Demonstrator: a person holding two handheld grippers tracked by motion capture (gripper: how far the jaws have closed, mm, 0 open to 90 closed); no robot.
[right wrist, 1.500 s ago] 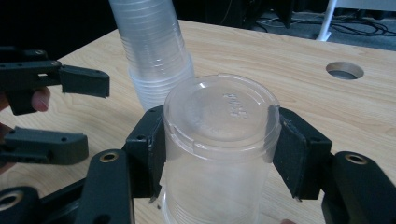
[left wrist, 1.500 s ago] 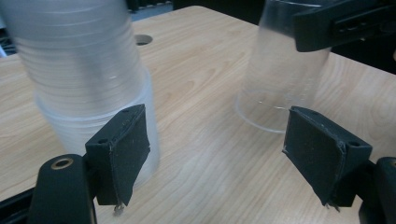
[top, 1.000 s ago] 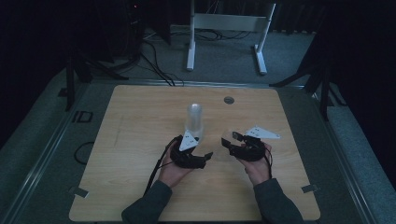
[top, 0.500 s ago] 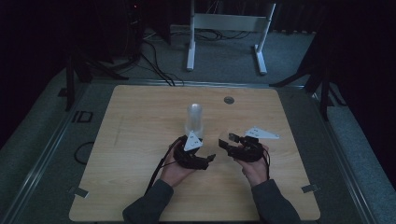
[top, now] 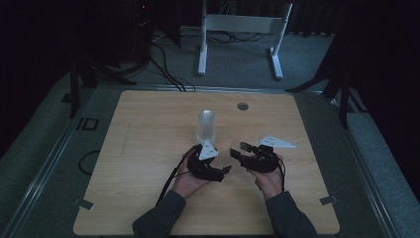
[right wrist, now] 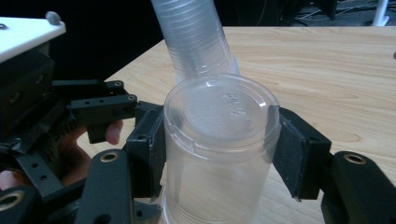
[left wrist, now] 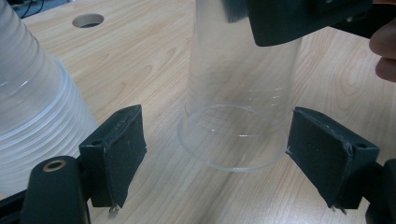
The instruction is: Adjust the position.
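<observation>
Between the earlier frames and now, the left gripper [top: 221, 167] has just been opening its jaws, so its pads now stand spread on either side of the single clear cup [left wrist: 236, 93] without touching it, while both hands have barely shifted. That cup stands upside down, rim on the worktop [top: 148, 129], a little nearer the near edge than the centre, and the right gripper [right wrist: 219, 140] pinches it from both sides just below its upturned base. A tall stack of clear cups [top: 206, 127] stands close behind, just beside the left gripper. Judged from this, the thin wall could buckle or slip under the pinch if the right gripper squeezes harder or lifts at a tilt, and a sideways swing of either gripper could topple the nearby stack. Open room is ample: both side edges and the far edge, near which a small round hole [top: 242, 106] lies, are well apart from the work.
</observation>
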